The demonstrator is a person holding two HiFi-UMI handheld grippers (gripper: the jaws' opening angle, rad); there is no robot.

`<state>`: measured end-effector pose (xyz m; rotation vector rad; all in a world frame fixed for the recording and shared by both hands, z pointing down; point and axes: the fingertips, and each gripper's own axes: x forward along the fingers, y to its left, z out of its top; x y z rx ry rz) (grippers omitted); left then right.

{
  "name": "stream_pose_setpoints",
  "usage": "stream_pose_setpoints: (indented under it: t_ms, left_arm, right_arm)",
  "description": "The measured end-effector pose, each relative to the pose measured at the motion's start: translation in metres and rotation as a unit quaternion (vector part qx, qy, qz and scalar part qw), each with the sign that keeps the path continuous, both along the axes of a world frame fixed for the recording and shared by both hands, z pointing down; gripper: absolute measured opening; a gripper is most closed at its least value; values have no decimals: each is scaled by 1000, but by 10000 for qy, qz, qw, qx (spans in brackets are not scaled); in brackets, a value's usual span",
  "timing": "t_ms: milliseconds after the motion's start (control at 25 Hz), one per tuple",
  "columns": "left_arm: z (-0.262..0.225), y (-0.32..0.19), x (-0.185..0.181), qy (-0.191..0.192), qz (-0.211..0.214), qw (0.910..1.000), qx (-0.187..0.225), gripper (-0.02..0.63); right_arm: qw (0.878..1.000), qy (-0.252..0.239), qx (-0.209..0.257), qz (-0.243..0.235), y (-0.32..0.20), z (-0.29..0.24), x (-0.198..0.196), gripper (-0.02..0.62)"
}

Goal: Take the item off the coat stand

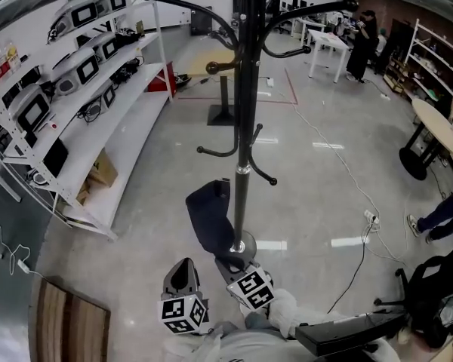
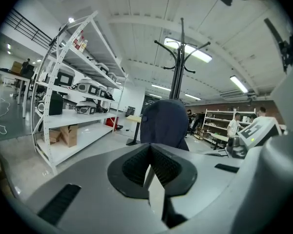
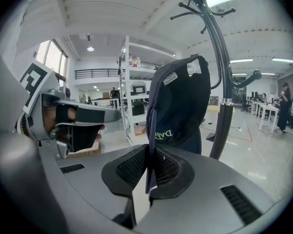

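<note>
Head view: dark cap (image 1: 210, 216) low beside the coat stand (image 1: 245, 89) pole, on its left, pinched by right tool (image 1: 234, 262); left tool (image 1: 183, 271) nearby, apart.
Left gripper view: left tool (image 2: 149, 167) pressed together, empty; cap (image 2: 164, 123) beyond.
Right gripper view: right tool (image 3: 150, 172) clamped on cap (image 3: 183, 106) edge.

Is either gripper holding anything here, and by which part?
The right gripper is shut on the dark blue cap, pinching its brim edge; the left gripper holds nothing.
</note>
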<state>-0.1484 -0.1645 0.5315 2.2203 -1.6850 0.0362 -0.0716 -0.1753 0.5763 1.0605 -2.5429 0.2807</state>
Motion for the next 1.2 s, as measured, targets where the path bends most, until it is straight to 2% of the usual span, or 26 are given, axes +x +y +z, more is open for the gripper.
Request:
stream_pose_setpoints:
  t_ms: [400, 640, 880, 1200]
  left_arm:
    - [-1, 50, -14, 26, 537, 9985, 56, 3]
    - [5, 69, -20, 115, 516, 9986, -48, 3]
    - [-6, 81, -11, 83, 555, 9984, 114, 3]
    - [-11, 90, -15, 77, 417, 9990, 132, 3]
  right_arm:
    - [9983, -258, 14, 526, 48, -7, -16, 28]
    - [9974, -335, -60, 633, 76, -11, -19, 28]
    - [9977, -366, 6, 572, 86, -16, -17, 28]
    - [9980, -410, 27, 479, 94, -21, -18, 28]
